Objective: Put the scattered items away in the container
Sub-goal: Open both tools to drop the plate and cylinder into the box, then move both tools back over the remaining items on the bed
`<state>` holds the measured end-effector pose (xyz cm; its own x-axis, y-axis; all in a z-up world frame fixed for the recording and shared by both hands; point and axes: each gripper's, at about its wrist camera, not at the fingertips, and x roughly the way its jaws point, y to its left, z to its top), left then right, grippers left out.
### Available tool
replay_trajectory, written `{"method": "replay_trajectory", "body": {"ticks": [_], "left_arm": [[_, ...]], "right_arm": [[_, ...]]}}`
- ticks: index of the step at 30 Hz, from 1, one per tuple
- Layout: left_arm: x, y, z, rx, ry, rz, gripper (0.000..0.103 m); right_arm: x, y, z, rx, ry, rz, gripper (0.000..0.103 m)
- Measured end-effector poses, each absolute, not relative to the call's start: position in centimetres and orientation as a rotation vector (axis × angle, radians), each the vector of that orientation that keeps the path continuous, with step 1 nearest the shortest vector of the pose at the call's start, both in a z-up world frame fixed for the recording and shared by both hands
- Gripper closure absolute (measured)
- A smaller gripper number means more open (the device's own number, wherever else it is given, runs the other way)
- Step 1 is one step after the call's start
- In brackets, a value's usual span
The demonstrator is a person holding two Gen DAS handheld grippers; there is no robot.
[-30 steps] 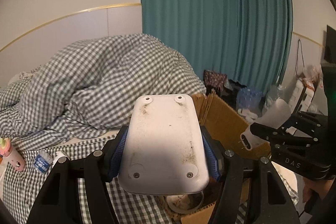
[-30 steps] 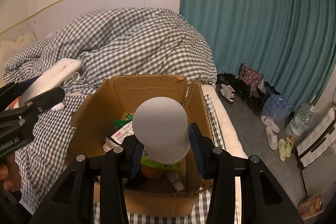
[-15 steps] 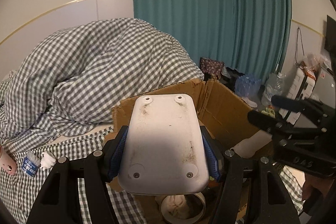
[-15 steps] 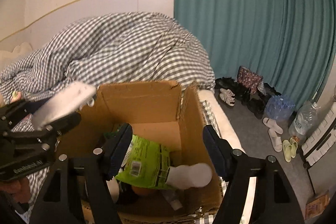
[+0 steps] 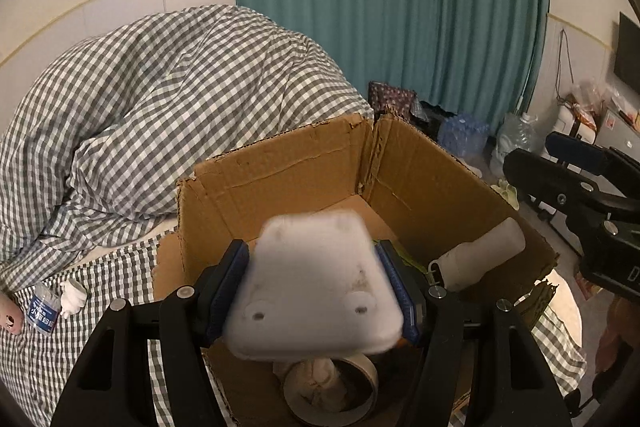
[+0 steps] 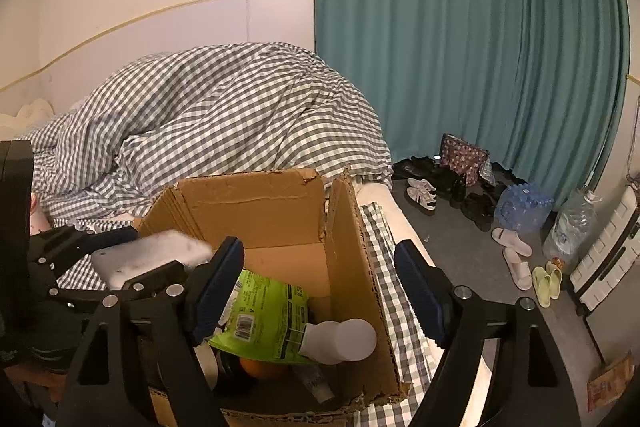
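The cardboard box [image 5: 420, 179] sits on the bed, torn flaps up, top wide open. The left gripper [image 5: 316, 291] hangs over its near edge, fingers clamped on a white plastic block [image 5: 316, 287], long side running away from the camera. The right gripper [image 6: 320, 291] is opening over the box, nothing between its fingers; a white bottle [image 6: 340, 341] lies inside, cap toward the left wall.

Between my left claw's [image 5: 316, 291] pads sits the flat device [image 5: 316, 283], over the cardboard box [image 5: 280, 167] ahead. Below it lies a tape roll [image 5: 332, 391]; a bottle [image 6: 340, 341] rests under my opening right claw [image 6: 320, 291], duvet [image 6: 224, 115] behind.
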<state>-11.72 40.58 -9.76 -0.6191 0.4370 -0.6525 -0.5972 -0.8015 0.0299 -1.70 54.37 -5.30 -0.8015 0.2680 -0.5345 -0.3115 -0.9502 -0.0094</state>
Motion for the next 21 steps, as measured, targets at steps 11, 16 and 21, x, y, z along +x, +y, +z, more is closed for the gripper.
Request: {"method": "replay_trajectory", "body": {"ticks": [11, 16, 21], "left_arm": [[-10.4, 39.5, -6.2, -0.764, 0.319, 2.417, 0.02], [-9.2, 38.0, -4.6, -0.706, 0.315, 2.452, 0.007], [-7.9, 35.7, -2.8, -0.656, 0.297, 2.483, 0.0]], "right_arm": [[0.0, 53.3, -3.1, -0.724, 0.097, 2.713, 0.012], [1.0, 52.4, -1.4, -0.677, 0.099, 2.701, 0.005], [2.2, 51.0, 0.4, -0.624, 0.094, 2.7, 0.0]]}}
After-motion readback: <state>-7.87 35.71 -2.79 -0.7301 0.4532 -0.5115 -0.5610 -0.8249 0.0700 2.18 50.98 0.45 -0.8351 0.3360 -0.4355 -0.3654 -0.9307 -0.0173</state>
